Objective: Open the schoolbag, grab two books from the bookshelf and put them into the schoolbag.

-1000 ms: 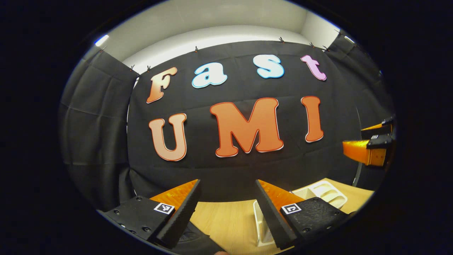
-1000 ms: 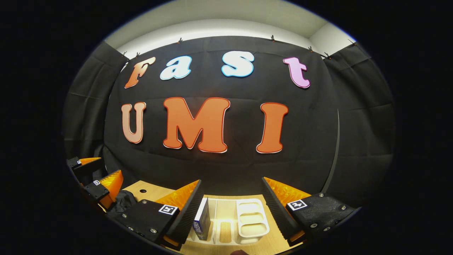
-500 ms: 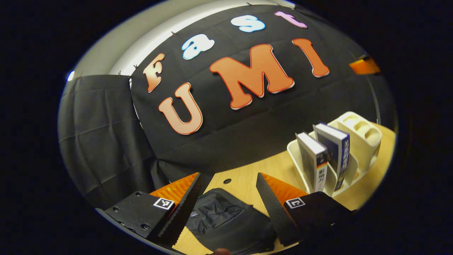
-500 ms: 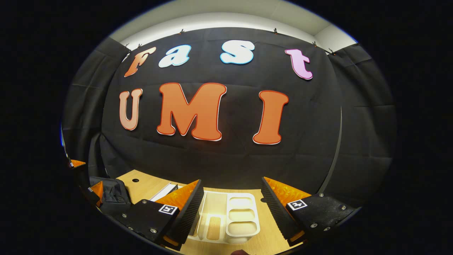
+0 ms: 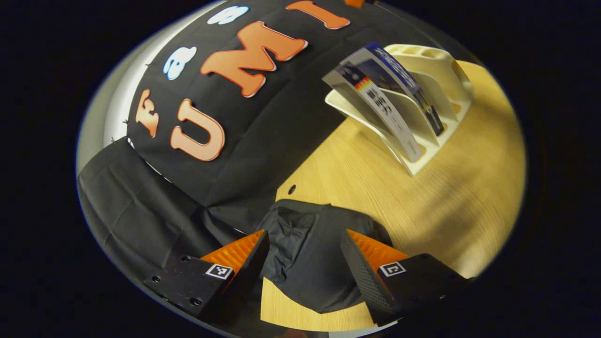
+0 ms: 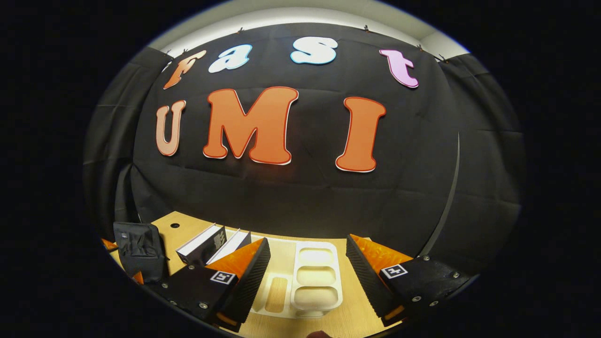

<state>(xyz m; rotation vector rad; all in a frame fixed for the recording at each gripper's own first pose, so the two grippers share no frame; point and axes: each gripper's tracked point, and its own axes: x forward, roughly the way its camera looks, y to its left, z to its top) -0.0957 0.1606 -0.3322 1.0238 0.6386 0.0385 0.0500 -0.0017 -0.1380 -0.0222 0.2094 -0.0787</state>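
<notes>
Surface: a light wood-grain table [image 5: 422, 197], with a small round hole near its back edge, at frame centre in the left gripper view. Room: black cloth hangs behind the table and on both sides; a pale wall strip shows above the cloth at the top of the right gripper view.

Schoolbag [image 5: 310, 253]: black fabric, lying on the table at lower centre of the left gripper view, between and beyond that gripper's fingers. Whether it is open or closed cannot be told. In the right gripper view the schoolbag [image 6: 140, 251] sits at lower left, near the table's left end.

Bookshelf [image 5: 436, 89]: a cream plastic rack at upper right of the left gripper view, its long axis running from frame centre toward the upper right edge. Two books [image 5: 385, 101] stand in its slots, leaning, spines facing the camera. In the right gripper view the bookshelf [image 6: 315, 281] lies at lower centre, long axis running away from the camera, with the books [image 6: 213, 244] at its left side, well apart from the schoolbag.

Left gripper [image 5: 303, 263]: fingers spread, holding nothing, above the schoolbag; contact cannot be told.

Right gripper [image 6: 307, 277]: fingers spread, holding nothing, over the bookshelf.
</notes>
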